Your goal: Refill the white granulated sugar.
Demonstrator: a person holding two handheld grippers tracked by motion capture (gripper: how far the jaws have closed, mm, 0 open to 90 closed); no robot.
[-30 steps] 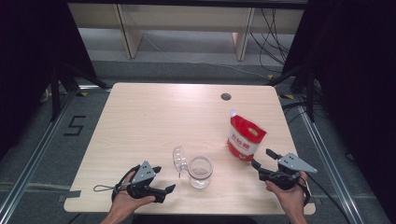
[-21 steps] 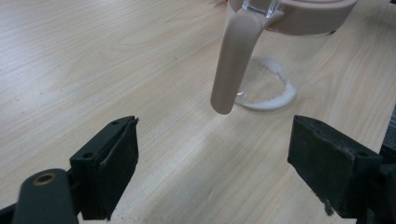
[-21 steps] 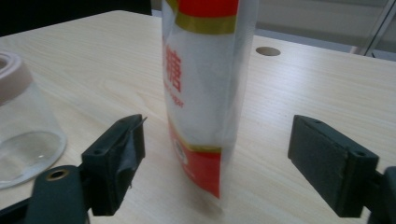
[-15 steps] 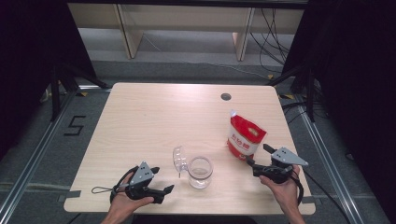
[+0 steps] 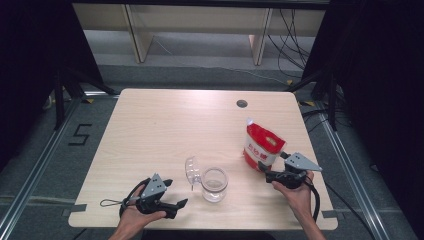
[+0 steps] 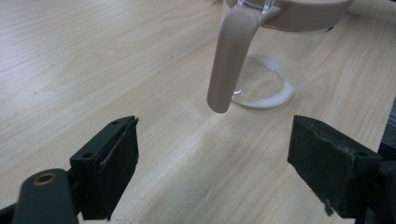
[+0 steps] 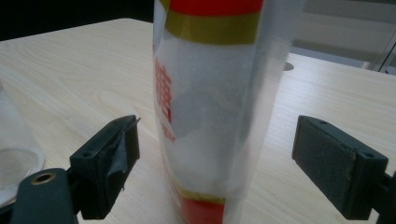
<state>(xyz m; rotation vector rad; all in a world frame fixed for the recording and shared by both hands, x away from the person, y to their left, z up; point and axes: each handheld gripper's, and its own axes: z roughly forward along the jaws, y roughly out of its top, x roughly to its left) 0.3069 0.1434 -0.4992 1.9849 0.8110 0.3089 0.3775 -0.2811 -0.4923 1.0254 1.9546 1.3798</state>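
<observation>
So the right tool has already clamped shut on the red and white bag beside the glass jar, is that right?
Not quite. The right tool is open: in the right gripper view its jaws stand wide on either side of the red and white bag, not touching it. The bag does stand beside the glass jar.

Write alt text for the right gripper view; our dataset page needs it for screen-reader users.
A red, white and clear standing pouch of white granules stands on a pale wooden table, between the wide-open black jaws of the right gripper and not yet gripped. A clear glass jar's edge shows at left.

A "5" is marked on the floor (image 5: 81, 135) left of the table.
</observation>
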